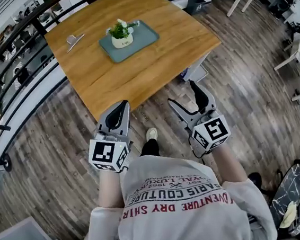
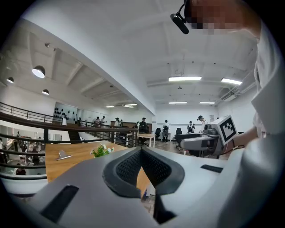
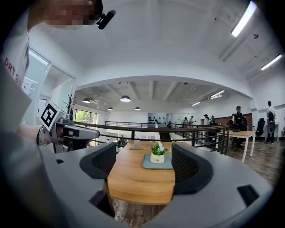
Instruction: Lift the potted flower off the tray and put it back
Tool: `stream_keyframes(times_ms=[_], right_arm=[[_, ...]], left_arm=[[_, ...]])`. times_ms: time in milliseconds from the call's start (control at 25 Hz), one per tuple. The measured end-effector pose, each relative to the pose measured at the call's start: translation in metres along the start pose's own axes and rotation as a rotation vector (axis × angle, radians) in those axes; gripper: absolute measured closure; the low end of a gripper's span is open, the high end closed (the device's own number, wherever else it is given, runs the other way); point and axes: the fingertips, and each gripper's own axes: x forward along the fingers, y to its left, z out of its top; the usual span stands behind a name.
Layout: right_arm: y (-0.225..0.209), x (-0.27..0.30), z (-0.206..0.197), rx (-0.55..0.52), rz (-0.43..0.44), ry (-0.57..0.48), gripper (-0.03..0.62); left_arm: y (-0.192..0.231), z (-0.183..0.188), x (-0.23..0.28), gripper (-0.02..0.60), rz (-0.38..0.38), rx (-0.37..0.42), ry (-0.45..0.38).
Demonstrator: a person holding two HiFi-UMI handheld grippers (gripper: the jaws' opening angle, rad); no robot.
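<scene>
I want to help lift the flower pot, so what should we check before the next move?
1. Is the potted flower upright on the tray? Ok.
2. Is the right gripper ready? Ok: jaws apart, nothing between them.
3. Is the left gripper ready to grab? Not ok: its jaws are together and empty.
4. Are the grippers close to the pot? Not ok: both hang short of the table's near edge.
5. Is the way over the table free? Ok: the small grey object lies left of the tray, apart from it.
</scene>
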Motion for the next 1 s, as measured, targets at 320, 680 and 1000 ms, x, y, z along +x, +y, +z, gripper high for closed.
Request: stream_keyframes(times_ms=[320,680,1000], right_arm=[[-0.065,0.125,0.015,0.007,0.06,0.022,0.204],[-0.106,0.232,0.011,-0.007,0.204,0.067,0.203],[-0.127,0.322,-0.002,-0.149,0.52,0.162,0.181]], left_arm=[[0.088,0.027,0.095,0.569,0.058,-0.01,-0.02],[0.15,0.026,0.151,0.569,0.144,-0.024,0.001],[0.18,0.031,0.188,0.569,0.325,-0.016,0.004]])
